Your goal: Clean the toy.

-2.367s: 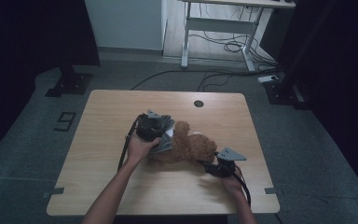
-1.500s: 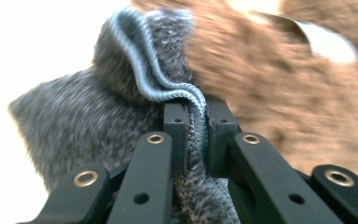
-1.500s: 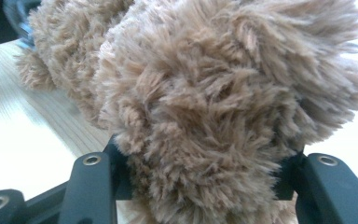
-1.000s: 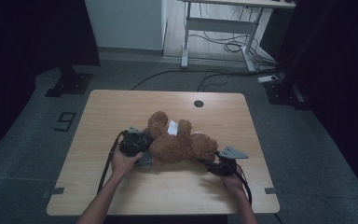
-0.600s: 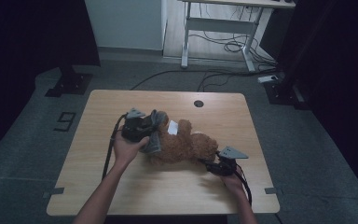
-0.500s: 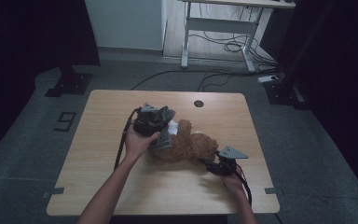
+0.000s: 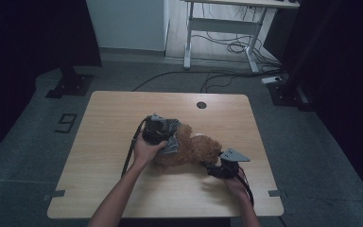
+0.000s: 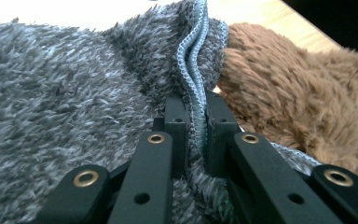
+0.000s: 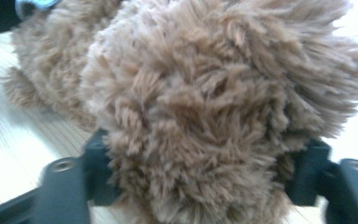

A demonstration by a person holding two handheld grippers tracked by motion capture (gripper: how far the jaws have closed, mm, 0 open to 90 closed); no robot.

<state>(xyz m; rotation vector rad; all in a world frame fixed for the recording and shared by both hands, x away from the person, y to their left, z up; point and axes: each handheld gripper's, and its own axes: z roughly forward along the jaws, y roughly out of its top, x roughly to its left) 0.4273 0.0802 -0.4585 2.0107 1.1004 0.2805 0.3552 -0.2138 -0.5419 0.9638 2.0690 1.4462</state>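
Dark curtain at far left, black stand base on grey floor, floor marker beside table. Light wooden table, cable hole near far edge.

Left gripper over table middle, jaws pinched on stitched hem of grey fuzzy cloth, cloth draped on teddy's left part.

Brown teddy bear lying at table centre-right.

Right gripper near front right edge, jaws clamped on a plush limb of teddy.

White desk frame, loose cables behind; dark curtain at right.

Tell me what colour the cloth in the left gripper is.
Grey, with a light blue stitched hem; the cloth shows best in the left gripper view.
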